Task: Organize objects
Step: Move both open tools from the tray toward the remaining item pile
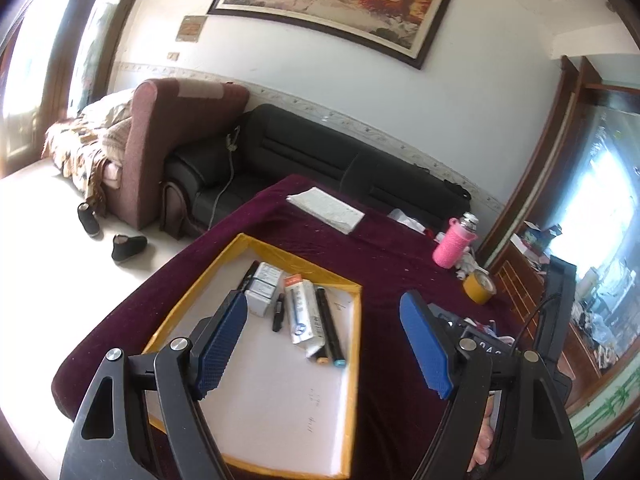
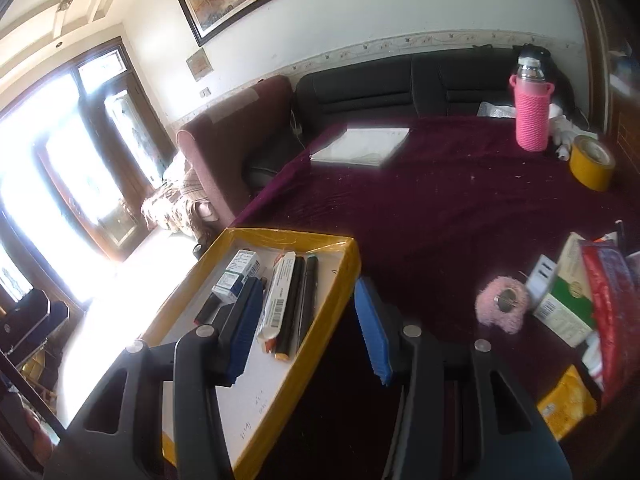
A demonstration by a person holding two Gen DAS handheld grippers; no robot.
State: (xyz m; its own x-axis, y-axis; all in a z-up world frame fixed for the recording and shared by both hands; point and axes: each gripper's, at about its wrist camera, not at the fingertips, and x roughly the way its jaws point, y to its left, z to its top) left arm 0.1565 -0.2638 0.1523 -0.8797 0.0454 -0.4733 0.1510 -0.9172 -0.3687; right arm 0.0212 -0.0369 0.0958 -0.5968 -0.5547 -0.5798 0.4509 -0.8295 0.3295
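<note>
Left wrist view, tray: a yellow-rimmed tray (image 1: 352, 344) is seen on the bench (image 1: 400, 264), just ahead of and under the left gripper (image 1: 324, 344).
Left wrist view, contents: small boxes (image 1: 262, 290), a long packet (image 1: 306, 312) and dark markers (image 1: 330, 326) are laid side by side at the far end of the tray, their long axes running roughly along the line of the fingers.
Left wrist view, fingers: the blue pads (image 1: 222, 344) are held wide apart and nothing is between them.
Left wrist view, pose: the gripper is pointed forward and downward, above the empty near part of the tray.

Right wrist view, loose things: a pink fluffy item (image 2: 502, 306), a green and white box (image 2: 564, 300) and a red packet (image 2: 608, 308) are seen to the right of the right gripper (image 2: 310, 324), outside the tray.
Right wrist view, fingers: they are parted and nothing is clamped; the tray's right rim lies below the gap.
Right wrist view, pose: tilted down, over the tray edge.
Right wrist view, judgement: the right hand is judged nearer to the loose things, so a turn to the right is probably needed.
</note>
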